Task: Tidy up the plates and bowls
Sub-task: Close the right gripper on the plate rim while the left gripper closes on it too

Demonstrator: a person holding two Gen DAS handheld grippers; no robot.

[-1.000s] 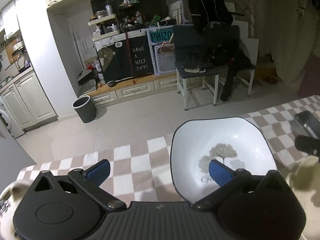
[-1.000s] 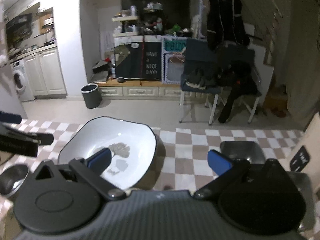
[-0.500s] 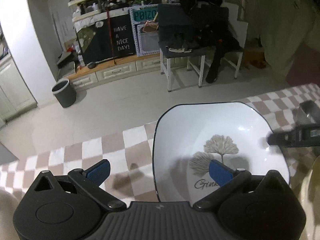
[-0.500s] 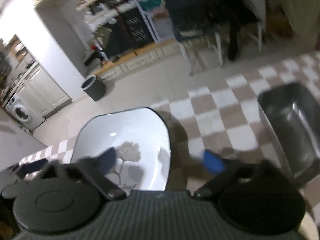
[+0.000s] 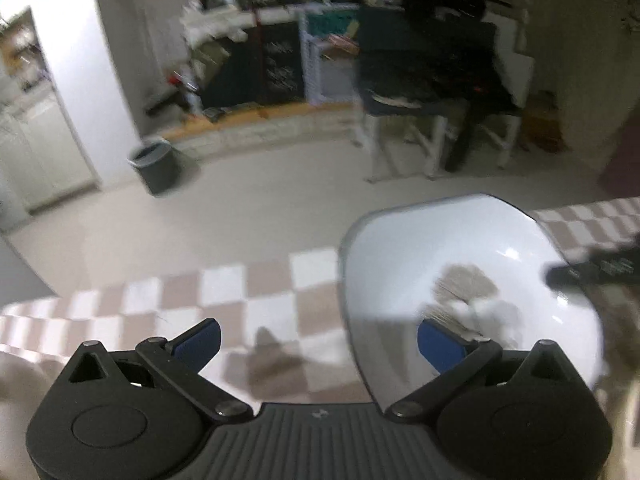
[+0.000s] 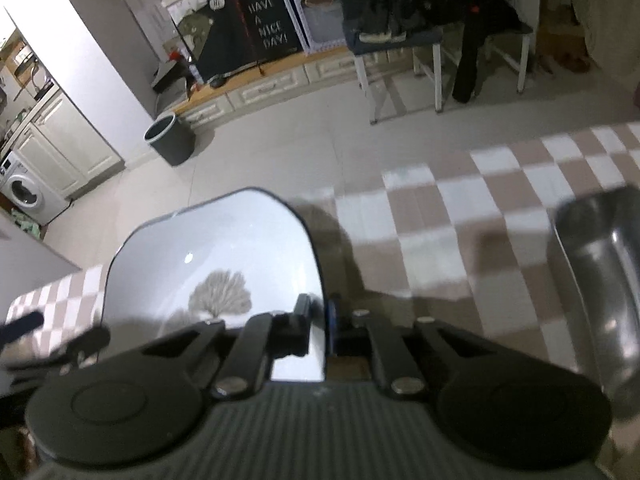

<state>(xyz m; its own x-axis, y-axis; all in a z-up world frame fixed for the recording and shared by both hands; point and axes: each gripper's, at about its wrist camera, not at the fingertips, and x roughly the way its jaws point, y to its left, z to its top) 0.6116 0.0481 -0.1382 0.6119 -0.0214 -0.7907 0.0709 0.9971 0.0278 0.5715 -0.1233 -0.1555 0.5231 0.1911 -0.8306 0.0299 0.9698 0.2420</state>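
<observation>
A white square bowl (image 6: 208, 252) with a dark rim and a grey tree print sits on the checkered tablecloth (image 6: 460, 208). My right gripper (image 6: 318, 312) straddles the bowl's right rim. Its jaws are closing, and the pads pinch the rim between them. In the left wrist view the same bowl (image 5: 460, 256) lies at the right. My left gripper (image 5: 320, 340) stands open across the bowl's left rim, one blue pad (image 5: 440, 346) inside the bowl and the other over the cloth. The right gripper's dark finger (image 5: 592, 272) reaches in from the right edge.
A shiny metal tray (image 6: 600, 260) lies on the cloth to the right of the bowl. The table's far edge runs just behind the bowl, with tiled floor beyond. A grey bin (image 6: 170, 140), a dark table and cabinets stand across the room.
The right gripper went from wide open to pinched on the bowl's right rim while dropping closer. The left gripper sank slightly toward the bowl's left rim and stayed open.
</observation>
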